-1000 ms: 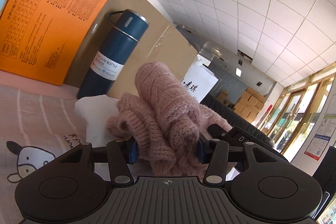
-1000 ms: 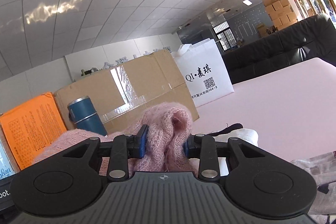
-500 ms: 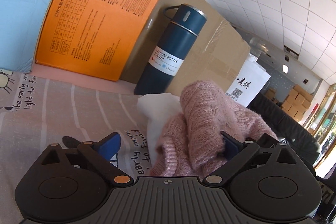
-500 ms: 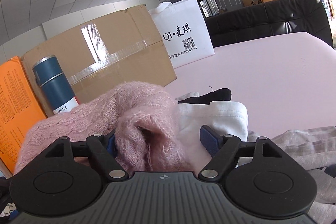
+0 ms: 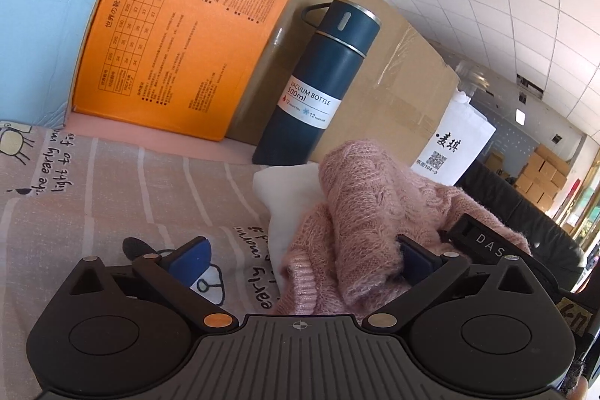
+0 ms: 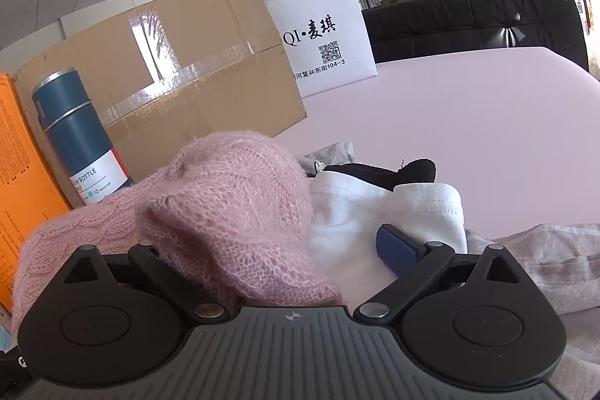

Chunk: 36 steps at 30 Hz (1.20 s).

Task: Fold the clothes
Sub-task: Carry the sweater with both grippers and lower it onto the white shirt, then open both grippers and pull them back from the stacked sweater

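The pink table (image 6: pixel 468 122) carries a heap of clothes at its near edge. Largest is the pink knitted sweater (image 5: pixel 367 208), bunched on the pile rather than flat, so folding looks barely begun. To its right lie a white garment (image 6: pixel 378 208), a grey one (image 6: pixel 543 261) and a black piece (image 6: pixel 378 173), all unfolded. The left gripper (image 5: pixel 300 259) and right gripper (image 6: pixel 277 246) both stand spread wide, gripping nothing, the sweater loose between their fingers. The cardboard box (image 6: pixel 195 77) is taped closed, its contents hidden, as are those of the white bag (image 6: pixel 318 32) and capped vacuum bottle (image 5: pixel 322 81).
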### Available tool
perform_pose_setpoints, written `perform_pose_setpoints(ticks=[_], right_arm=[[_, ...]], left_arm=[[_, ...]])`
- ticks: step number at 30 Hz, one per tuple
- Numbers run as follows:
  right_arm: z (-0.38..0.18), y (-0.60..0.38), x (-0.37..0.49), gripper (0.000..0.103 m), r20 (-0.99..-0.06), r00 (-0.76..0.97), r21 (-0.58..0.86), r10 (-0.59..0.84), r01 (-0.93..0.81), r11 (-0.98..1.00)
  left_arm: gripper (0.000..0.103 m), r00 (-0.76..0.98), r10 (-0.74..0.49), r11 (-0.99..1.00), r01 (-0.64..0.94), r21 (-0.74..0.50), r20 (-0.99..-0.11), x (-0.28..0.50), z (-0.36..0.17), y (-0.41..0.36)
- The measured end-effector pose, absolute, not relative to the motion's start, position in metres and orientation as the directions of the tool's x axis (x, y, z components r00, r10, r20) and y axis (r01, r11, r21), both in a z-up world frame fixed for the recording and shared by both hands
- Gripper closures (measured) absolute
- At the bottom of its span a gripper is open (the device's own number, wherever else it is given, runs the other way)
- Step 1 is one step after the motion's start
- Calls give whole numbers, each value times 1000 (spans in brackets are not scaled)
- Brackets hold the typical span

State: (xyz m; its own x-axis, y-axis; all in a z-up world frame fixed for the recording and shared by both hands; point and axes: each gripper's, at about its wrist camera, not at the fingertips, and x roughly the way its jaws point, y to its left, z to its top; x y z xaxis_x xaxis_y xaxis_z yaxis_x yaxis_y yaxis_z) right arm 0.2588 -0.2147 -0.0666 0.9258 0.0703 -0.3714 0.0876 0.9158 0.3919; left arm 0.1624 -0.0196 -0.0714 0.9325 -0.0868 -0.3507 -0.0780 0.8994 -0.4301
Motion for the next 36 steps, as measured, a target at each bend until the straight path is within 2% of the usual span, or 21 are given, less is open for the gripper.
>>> perform_pose_setpoints(ticks=[8,13,18,23,27,29,32,36], right_arm=[[-57,-234,241,4,-280,950,552,139,41,833],[-46,-242,212,2,-99,993,621,61,14,784],[-40,-245,180,0,55,995,620,-80,28,784],[-22,-249,143,0,166,979,619,-118,-10,786],[12,-255,100,0,225,971,638,-74,-90,765],[34,-258,74,0,223,975,634,11,-154,758],[68,-269,54,0,103,969,654,226,-237,718],[110,-283,17,0,23,936,650,353,-282,705]], left_arm=[[0,968,9,951,-85,-296,-250,125,-51,-31],[0,978,91,974,-127,-188,-187,91,-35,-28],[0,981,124,985,-140,-100,-151,51,-23,-19],[0,987,98,991,-109,-81,-130,8,-3,-5],[0,989,18,982,-45,-182,-144,-24,18,13],[0,989,-44,976,12,-217,-144,-40,26,18],[0,983,-111,966,73,-250,-144,-58,36,27],[0,981,-147,945,101,-310,-128,-75,58,41]])
